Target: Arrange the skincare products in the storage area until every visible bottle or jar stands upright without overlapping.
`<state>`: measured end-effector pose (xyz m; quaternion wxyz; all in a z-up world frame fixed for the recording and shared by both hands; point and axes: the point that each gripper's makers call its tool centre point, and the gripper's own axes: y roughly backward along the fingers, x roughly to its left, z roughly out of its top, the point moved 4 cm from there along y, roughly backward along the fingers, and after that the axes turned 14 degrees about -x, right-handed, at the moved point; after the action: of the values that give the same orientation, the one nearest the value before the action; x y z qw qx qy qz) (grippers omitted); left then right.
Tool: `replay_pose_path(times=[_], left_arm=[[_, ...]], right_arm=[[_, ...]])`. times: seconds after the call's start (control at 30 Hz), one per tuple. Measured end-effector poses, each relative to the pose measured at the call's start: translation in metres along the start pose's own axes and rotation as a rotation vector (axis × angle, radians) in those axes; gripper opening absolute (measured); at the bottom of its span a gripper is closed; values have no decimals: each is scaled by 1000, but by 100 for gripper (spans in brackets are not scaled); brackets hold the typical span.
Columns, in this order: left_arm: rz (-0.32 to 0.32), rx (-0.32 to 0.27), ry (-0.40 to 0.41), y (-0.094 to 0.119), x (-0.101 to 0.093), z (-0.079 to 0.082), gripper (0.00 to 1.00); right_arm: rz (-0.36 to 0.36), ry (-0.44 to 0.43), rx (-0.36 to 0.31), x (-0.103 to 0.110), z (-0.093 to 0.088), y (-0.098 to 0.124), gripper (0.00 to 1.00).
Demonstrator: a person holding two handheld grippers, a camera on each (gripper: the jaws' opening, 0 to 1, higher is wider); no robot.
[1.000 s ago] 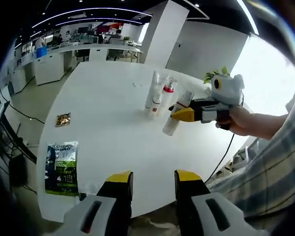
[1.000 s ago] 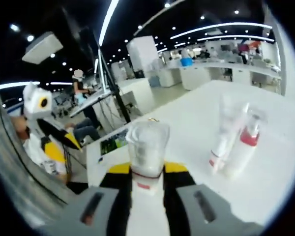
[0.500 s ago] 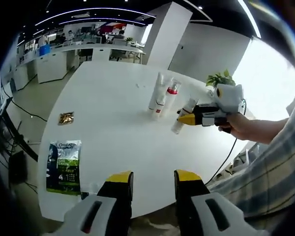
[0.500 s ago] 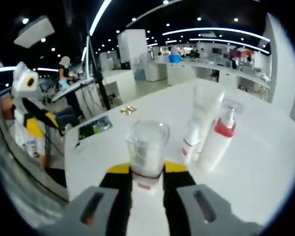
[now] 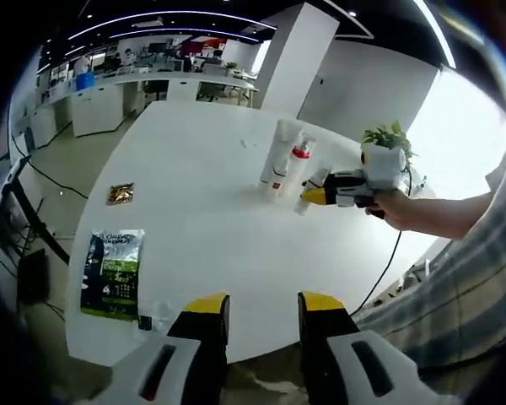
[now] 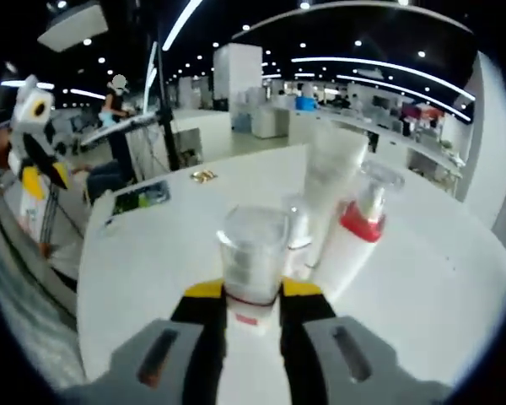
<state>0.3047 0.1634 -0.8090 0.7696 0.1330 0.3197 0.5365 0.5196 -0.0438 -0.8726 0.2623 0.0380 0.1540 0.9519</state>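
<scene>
One bottle (image 6: 251, 268), base hidden between right tongs (image 6: 252, 305).

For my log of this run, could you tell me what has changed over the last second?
The right gripper, shut on the clear-capped bottle throughout, has carried it close beside the tube and red-collared pump bottle. Those two stayed upright; the left gripper stayed open and empty.

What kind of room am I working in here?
Most likely an open-plan office: a large white table carries the bottles, white counters line the far wall under strip ceiling lights, and a potted plant sits behind.
</scene>
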Motion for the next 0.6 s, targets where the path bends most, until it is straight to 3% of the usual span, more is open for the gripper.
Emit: replay_pose_path(times=[0.27, 0.37, 0.43, 0.5, 0.6], left_arm=[[39, 1, 21, 9, 1, -5, 32], [46, 0, 27, 10, -1, -7, 32], [52, 1, 28, 11, -1, -8, 32], [66, -7, 29, 13, -1, -8, 32], [79, -12, 27, 15, 0, -8, 32]], right_arm=[[16, 38, 21, -11, -11, -7, 21], [-60, 35, 79, -18, -20, -5, 21], [-167, -26, 108, -26, -26, -2, 21], [-237, -9, 96, -31, -28, 0, 21], [-264, -43, 63, -27, -28, -2, 21]])
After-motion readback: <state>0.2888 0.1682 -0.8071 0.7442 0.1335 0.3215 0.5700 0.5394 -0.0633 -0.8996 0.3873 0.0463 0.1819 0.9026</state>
